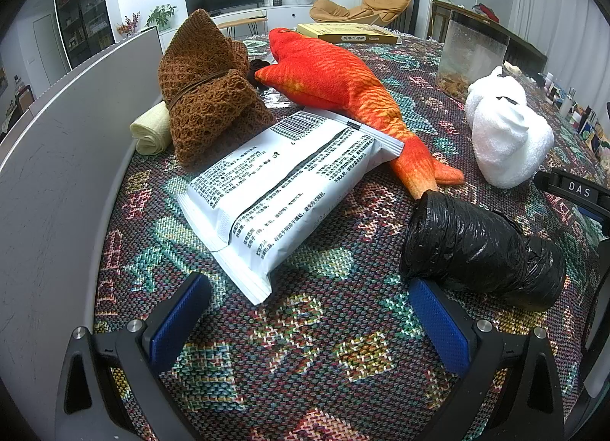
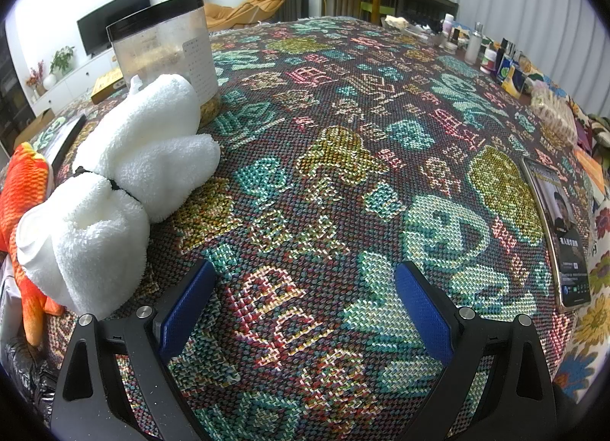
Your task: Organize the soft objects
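Black bag roll (image 1: 484, 250) against right fingertip (image 1: 423, 288).

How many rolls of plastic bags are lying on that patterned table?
2. A black plastic bag roll lies by the left gripper's right finger; a pale yellow roll sits behind the brown knitted bundle. Others may be hidden.

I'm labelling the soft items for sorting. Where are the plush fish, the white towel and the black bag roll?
plush fish (image 1: 335, 74): left wrist view, on its orange body.
white towel (image 2: 152, 151): right wrist view, on its upper fold.
black bag roll (image 1: 472, 246): left wrist view, on its side.
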Motion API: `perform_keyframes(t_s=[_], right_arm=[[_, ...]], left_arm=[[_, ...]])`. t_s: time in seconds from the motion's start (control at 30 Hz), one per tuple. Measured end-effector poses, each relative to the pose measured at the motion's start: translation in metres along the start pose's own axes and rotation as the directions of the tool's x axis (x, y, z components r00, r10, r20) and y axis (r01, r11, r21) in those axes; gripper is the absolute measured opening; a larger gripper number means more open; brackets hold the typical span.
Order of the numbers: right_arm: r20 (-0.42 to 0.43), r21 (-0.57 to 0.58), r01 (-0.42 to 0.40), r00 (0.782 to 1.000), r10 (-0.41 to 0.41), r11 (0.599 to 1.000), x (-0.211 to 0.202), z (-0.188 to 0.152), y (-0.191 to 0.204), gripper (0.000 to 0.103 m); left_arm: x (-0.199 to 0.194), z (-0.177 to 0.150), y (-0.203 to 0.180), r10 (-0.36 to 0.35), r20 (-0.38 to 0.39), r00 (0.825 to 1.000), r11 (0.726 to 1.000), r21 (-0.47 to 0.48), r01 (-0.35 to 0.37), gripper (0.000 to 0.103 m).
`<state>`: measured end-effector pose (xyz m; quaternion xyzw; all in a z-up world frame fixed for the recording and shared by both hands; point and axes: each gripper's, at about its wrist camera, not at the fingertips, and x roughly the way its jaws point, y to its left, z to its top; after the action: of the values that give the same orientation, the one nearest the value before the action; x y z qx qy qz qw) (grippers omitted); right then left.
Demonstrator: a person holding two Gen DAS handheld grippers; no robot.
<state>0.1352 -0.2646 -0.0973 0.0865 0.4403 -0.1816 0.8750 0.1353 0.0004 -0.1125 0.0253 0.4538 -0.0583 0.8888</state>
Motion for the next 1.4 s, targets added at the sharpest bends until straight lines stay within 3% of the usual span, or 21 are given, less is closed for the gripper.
perform_keyframes(t_s=[1.3, 1.4], right_arm=[[-0.005, 0.006, 0.005, 1.000, -0.005, 1.000, 0.0033, 0.0023, 0.0002, 0.097], [0.002, -0.011, -0.036, 0.999, 0.036, 0.999, -0.0011, -0.0017, -0.0032, 0.097]], left_arm=[[0.0000, 0.0000, 0.0006, -0.001, 0.001, 1.000, 1.000, -0.001, 0.001, 0.103], [0.0001, 0.0000, 0.0006, -0.001, 0.001, 1.000, 1.000, -0.001, 0.001, 0.103]])
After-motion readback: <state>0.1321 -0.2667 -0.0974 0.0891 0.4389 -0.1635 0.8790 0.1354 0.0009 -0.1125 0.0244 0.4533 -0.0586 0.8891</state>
